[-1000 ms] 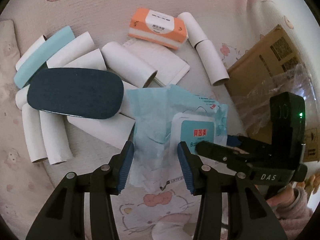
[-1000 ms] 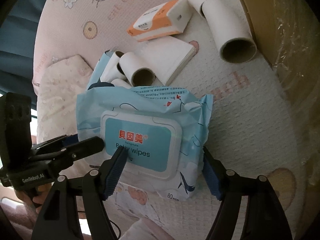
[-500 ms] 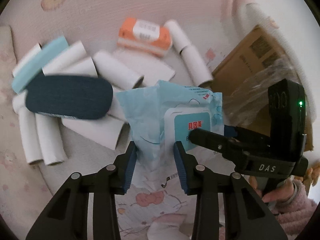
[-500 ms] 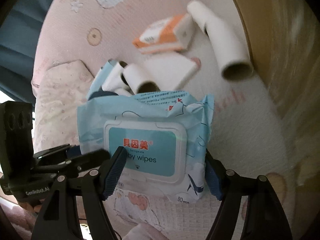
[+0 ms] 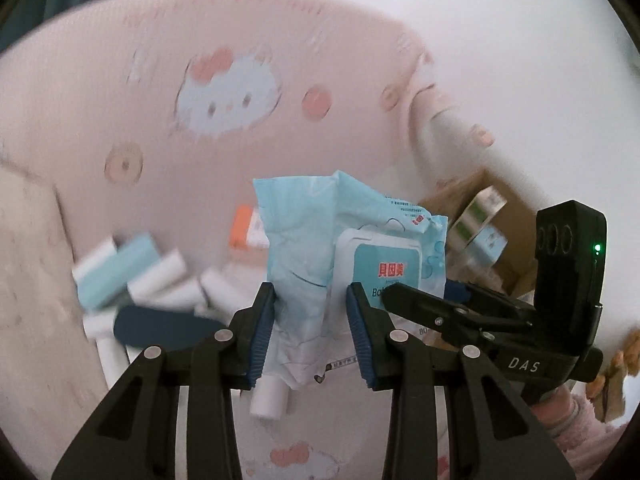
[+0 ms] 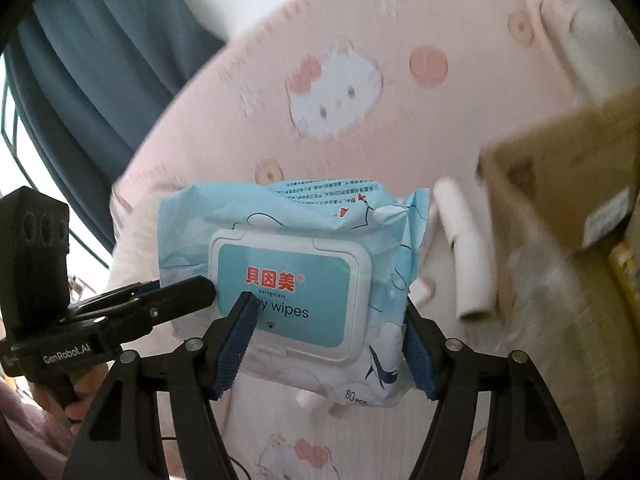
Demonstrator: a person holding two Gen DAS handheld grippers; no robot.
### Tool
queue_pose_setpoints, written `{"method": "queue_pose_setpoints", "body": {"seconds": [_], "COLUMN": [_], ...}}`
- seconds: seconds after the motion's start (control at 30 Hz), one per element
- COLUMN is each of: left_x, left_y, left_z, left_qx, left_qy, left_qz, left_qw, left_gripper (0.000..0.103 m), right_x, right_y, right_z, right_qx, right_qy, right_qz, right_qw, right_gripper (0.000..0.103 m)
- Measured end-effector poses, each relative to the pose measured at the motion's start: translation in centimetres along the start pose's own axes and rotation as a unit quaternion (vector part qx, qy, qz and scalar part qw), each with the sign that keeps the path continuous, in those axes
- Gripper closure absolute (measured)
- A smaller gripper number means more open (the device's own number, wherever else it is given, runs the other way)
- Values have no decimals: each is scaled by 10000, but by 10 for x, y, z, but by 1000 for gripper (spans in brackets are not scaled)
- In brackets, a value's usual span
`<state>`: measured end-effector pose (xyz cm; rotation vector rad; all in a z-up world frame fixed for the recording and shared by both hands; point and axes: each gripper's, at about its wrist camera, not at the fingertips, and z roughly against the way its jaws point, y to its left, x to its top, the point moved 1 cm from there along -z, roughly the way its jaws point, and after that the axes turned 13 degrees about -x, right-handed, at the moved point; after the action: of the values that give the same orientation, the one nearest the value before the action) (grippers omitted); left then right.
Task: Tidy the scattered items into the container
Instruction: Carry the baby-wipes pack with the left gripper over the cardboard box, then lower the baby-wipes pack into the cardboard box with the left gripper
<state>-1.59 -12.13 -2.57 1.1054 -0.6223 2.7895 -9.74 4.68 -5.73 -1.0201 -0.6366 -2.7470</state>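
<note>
A light blue pack of baby wipes (image 5: pixel 352 248) hangs in the air above the pink cartoon-print bedcover (image 5: pixel 200 60), carried by both grippers. My left gripper (image 5: pixel 310 328) pinches the pack's crumpled left end between its blue pads. My right gripper (image 6: pixel 328 344) spans the pack (image 6: pixel 288 264) near its lid, and its jaws are closing on it with the pads against the wrapper. The open cardboard box (image 6: pixel 560 168) stands to the right. White cardboard tubes (image 5: pixel 160 276) lie scattered on the bed below; one tube (image 6: pixel 464 256) rests beside the box.
An orange tissue pack (image 5: pixel 242 228), a dark blue oval case (image 5: pixel 160 326) and a light blue flat item (image 5: pixel 120 268) lie among the tubes. Small green-and-white cartons (image 5: pixel 480 216) sit in the box. A blue curtain (image 6: pixel 100 60) hangs at the back left.
Both grippers have risen together with the wipes pack, lifting it off the bed. The left jaws narrowed onto the pack's end. The views tilted up, so the tubes now sit lower and smaller.
</note>
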Motion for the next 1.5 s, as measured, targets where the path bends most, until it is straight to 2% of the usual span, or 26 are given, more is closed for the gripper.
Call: {"method": "queue_pose_setpoints", "body": {"seconds": [0.17,0.27,0.4,0.6,0.67,0.87,0.97,1.07,1.23,1.37,1.5], "left_x": [31,47,71,87,90,86,82,82,78,70,57], "left_y": [-22,-33,-53,-92,-111,-154,-169,-181,-190,-196,-201], "left_z": [3,-4,-28,-76,-98,-162,-181,-201,-223,-241,-262], "left_qx": [-324,-613,-985,-1565,-1667,-1954,-2039,-1977,-2127,-2354,-2439], "left_qy": [-335,-428,-346,59,319,1017,1167,1275,1508,1793,2067], "left_qz": [-199,-177,-131,-45,39,251,238,350,463,679,893], "left_qw": [9987,9970,9944,9876,9855,9751,9717,9713,9643,9528,9433], "left_gripper": [63,63,64,65,65,68,69,69,69,69,68], "right_x": [25,41,62,76,77,71,67,66,65,67,68], "right_y": [-1,-4,-25,-75,-95,-181,-207,-223,-243,-262,-266], "right_z": [35,55,78,108,117,136,142,144,148,157,160], "right_qx": [-181,-455,-731,-1150,-1218,-1126,-1249,-1374,-1708,-1868,-2237], "right_qy": [-415,-593,-654,-350,-249,280,445,620,893,1118,1470], "right_qz": [-63,23,-39,-234,-276,-1198,-1386,-1449,-1405,-1456,-1176], "right_qw": [9990,9972,9952,9925,9919,9860,9814,9779,9711,9651,9563], "right_gripper": [36,36,36,39,39,39,39,39,43,46,47]}}
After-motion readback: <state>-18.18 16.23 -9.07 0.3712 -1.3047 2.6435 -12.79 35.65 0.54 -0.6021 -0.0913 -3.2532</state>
